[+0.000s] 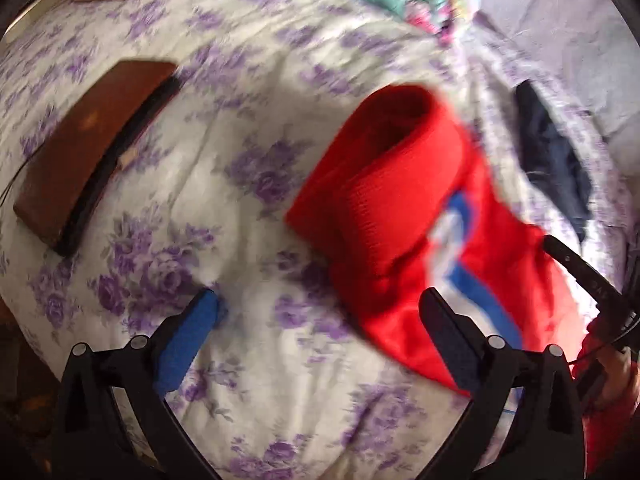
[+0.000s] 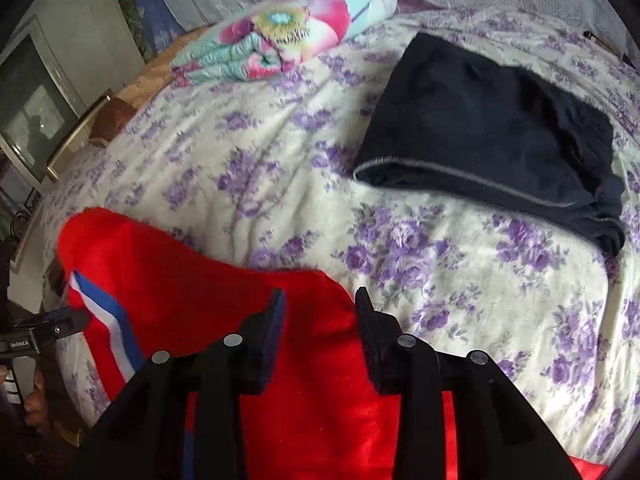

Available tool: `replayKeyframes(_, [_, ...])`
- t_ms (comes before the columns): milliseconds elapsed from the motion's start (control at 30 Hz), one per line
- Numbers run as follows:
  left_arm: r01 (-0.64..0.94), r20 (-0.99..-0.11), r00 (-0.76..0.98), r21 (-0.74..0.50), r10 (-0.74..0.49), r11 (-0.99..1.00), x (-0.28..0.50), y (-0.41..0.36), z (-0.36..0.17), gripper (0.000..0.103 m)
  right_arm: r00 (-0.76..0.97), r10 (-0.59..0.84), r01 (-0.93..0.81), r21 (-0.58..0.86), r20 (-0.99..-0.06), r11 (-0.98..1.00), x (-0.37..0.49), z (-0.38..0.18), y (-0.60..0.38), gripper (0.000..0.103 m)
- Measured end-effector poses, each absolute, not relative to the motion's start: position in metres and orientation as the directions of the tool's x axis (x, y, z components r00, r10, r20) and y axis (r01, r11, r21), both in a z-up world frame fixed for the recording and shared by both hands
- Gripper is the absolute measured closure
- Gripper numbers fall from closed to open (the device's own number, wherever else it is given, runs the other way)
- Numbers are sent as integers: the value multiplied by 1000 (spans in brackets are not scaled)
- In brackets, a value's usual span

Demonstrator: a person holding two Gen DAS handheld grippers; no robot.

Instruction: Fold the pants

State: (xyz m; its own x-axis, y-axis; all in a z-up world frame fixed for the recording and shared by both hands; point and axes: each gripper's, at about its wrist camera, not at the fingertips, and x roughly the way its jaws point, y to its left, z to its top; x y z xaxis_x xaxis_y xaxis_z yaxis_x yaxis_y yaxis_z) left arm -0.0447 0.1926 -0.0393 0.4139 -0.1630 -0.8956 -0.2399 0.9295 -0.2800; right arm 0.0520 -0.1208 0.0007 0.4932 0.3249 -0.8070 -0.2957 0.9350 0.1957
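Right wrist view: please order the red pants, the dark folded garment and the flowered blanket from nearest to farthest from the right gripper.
1. red pants, under the right gripper
2. dark folded garment, upper right on the bed
3. flowered blanket, far top

Pants [image 2: 192,288] on bedspread [image 2: 280,184], folded garment [image 2: 488,128] to their right, quilt [image 2: 280,28] behind.

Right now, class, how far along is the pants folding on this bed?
Done: dark pants lie folded on the floral bedspread. In hand: red pants, doubled over, sit between the right hand-held gripper jaws; whether they are pinched is unclear. Left: flattening and finishing the red pair's fold.
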Motion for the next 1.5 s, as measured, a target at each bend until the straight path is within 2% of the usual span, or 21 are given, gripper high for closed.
replayKeyframes(33, [-218, -870, 458, -308, -181, 926, -51, 191, -30, 5, 515, 325, -305, 185, -793, 934, 44, 11, -125, 64])
replayKeyframes(100, [-184, -834, 516, -331, -196, 925, -60, 188, -19, 5, 523, 332, -304, 192, -785, 933, 26, 18, -135, 53])
replayKeyframes(133, [-174, -835, 516, -322, -193, 930, -60, 187, -20, 5, 512, 338, -292, 210, -790, 933, 20, 15, -139, 50])
replayKeyframes(233, [-186, -933, 344, -177, -105, 966, -35, 180, -57, 5, 411, 336, -260, 245, -847, 934, 8, -21, -146, 42])
replayKeyframes(333, [-156, -938, 344, -96, -37, 983, -30, 168, -55, 4, 443, 357, -264, 261, -822, 929, -4, -19, -155, 42])
replayKeyframes(467, [-103, -866, 485, -194, -121, 976, -45, 161, -17, 5, 593, 362, -179, 321, -719, 930, -42, 26, -208, 42])
replayKeyframes(533, [-65, -819, 550, -236, -163, 970, -54, 154, 1, 5, 657, 302, -80, 334, -691, 939, -72, 37, -247, 41])
replayKeyframes(633, [73, -783, 583, -212, -214, 974, -56, 124, 17, 5, 697, 191, 133, 387, -691, 912, -130, 29, -309, 37])
replayKeyframes(700, [176, -794, 552, -187, -254, 966, -46, 95, 16, 5, 705, 124, 283, 438, -698, 853, -173, 16, -346, 37])
replayKeyframes(833, [265, -868, 422, -158, -261, 951, -35, 57, -13, 5, 700, 49, 512, 549, -712, 660, -234, -18, -400, 37])
replayKeyframes(933, [249, -907, 335, -174, -253, 953, -29, 52, -39, 5, 755, 80, 522, 670, -651, 529, -243, -38, -420, 37])
replayKeyframes(1067, [226, -930, 283, -172, -234, 959, -23, 52, -64, 5, 791, 89, 510, 734, -605, 449, -228, -59, -431, 37])
replayKeyframes(1167, [283, -931, 331, -56, -152, 957, -33, 37, -70, 4, 801, 96, 492, 741, -591, 456, -209, -65, -432, 39])
replayKeyframes(1200, [292, -930, 344, -29, -133, 956, -36, 35, -70, 4, 800, 101, 486, 738, -592, 468, -203, -66, -433, 45])
replayKeyframes(1367, [266, -926, 342, -66, -159, 962, -43, 45, -61, 4, 798, 108, 480, 735, -592, 480, -197, -70, -441, 70])
replayKeyframes(1500, [200, -887, 422, -113, -189, 973, -54, 72, -33, 5, 806, 80, 450, 694, -587, 562, -200, -38, -424, 78])
